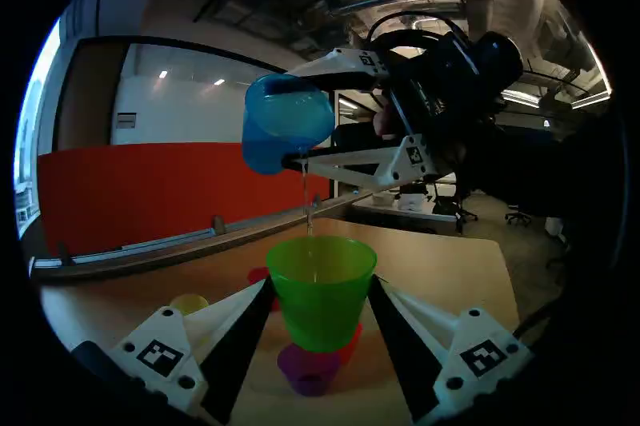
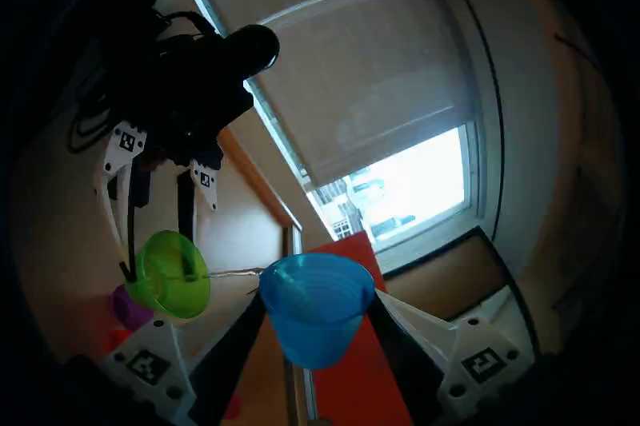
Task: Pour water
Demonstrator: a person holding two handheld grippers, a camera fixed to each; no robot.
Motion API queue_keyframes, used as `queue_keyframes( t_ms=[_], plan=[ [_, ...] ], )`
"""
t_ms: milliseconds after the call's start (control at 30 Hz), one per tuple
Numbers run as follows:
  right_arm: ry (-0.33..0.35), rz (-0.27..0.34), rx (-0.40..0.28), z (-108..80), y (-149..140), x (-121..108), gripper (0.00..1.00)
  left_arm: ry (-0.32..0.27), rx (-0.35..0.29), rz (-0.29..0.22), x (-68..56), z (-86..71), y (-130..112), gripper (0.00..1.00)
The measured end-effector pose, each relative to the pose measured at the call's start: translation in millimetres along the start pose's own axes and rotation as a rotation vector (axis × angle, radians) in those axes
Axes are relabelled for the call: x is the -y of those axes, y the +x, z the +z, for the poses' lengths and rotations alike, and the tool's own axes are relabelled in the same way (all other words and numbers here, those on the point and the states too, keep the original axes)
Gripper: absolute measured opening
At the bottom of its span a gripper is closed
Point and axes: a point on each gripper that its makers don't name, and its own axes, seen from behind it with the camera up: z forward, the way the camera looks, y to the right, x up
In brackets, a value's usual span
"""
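Views face each other, close; share green cup [image 1: 322, 298], blue cup [image 2: 316, 310].

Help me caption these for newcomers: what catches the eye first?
A tilted blue cup, held high by the right gripper, sends a thin stream of water into the green cup gripped by the left gripper below. A purple cup stands on the table underneath.

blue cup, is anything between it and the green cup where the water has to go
Nothing visible. The blue cup tilts above the green cup, and a thin water stream drops through open air into it.
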Motion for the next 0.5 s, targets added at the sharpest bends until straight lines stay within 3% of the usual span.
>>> queue_keyframes(
  t_ms=[500],
  plan=[
    [-0.009,-0.033,0.0,-2.1,2.2,-3.5,0.9,0.0,-0.003,0.002,-0.7,-0.3,2.6,0.83]
  ],
)
